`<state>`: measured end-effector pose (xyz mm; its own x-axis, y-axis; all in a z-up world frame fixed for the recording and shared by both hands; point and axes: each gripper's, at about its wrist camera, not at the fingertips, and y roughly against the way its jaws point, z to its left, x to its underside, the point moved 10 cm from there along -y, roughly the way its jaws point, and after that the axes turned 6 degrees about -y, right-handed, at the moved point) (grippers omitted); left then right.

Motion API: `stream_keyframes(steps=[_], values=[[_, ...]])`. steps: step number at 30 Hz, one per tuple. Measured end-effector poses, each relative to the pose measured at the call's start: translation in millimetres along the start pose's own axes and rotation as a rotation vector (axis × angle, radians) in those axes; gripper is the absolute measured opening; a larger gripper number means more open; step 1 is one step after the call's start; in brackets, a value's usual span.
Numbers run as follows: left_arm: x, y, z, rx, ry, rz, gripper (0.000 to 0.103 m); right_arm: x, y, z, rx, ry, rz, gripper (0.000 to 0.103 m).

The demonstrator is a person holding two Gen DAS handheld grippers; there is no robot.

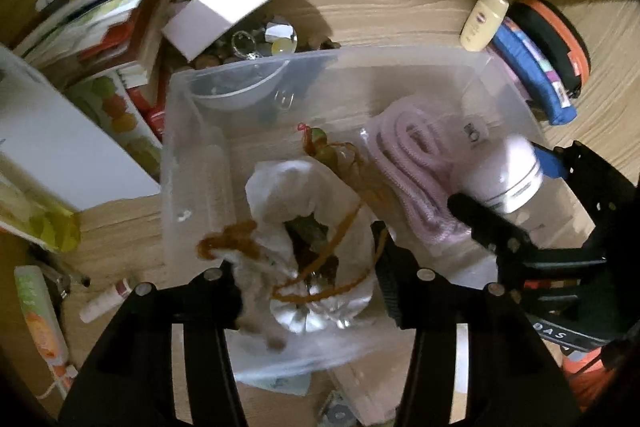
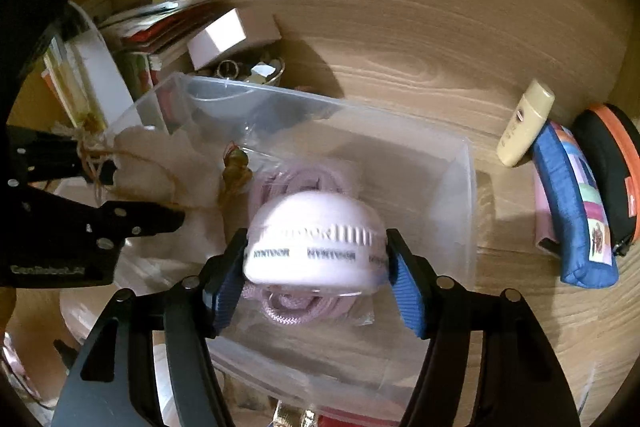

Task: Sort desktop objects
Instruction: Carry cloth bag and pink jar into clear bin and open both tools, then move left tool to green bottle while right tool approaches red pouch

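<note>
- Wood-grain desk carries a clear plastic bin in the middle, with clutter around it.
- Behind the bin on the left, a stack of books leans beside a small white box, which sits next to a dish of trinkets.
- On the right side, a cream bottle, a blue pouch and an orange-rimmed case lie close together, the bottle touching the pouch.
- Inside the bin rests a coiled pink cord in clear wrapping.
- The right gripper clamps a round white device between its blue pads, above the cord.
- The left gripper holds a white drawstring bag with brown string over the bin; its fingers press the gathered cloth, though blur hides the exact contact.
</note>
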<state>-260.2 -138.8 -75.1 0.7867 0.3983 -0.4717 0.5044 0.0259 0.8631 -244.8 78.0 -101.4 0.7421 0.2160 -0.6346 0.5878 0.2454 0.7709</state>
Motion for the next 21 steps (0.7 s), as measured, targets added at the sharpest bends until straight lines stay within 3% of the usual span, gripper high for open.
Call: stream_keyframes(steps=[3,5,7,14,21], values=[[2.1,12.3,-0.3,-0.001,0.006,-0.019,0.052,1.3,9.8,2.1,-0.034,-0.014,0.004,0.082],[4.0,23.6,2.0,0.006,0.025,-0.044,0.068,2.2,16.5,2.8,-0.038,-0.014,0.002,0.082],[3.5,36.6,2.5,0.008,0.043,-0.087,0.077,4.3,23.4,2.4,-0.036,-0.018,-0.001,0.082],[13.8,71.9,-2.9,0.014,0.044,-0.166,0.078,14.0,50.7,-3.8,-0.043,-0.044,-0.037,0.082],[40.0,80.6,-13.0,0.015,0.027,-0.174,0.078,27.4,84.6,-20.5,-0.001,-0.057,-0.100,0.084]])
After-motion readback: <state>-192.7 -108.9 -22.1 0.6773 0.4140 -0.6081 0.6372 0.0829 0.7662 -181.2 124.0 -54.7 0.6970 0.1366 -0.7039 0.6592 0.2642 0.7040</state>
